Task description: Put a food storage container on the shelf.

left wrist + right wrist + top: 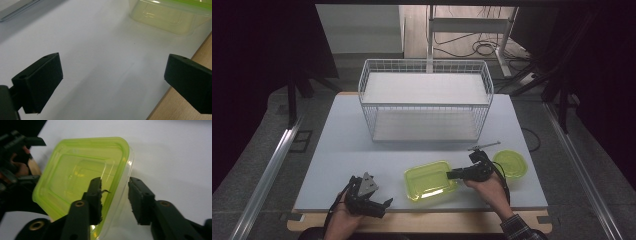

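I've got the right claw [114, 200] straddling the near edge of the green-lidded box [80, 172], one jaw over the lid, the other outside the clear wall. There's a gap on the outer side, so no clamp yet. The box sits on the worktop [362, 150] toward the front, in front of the wire basket [426, 100]. A round green lid [511, 163] lies just right of my right hand. The left claw [112, 77] hangs wide apart over bare worktop, holding nothing.
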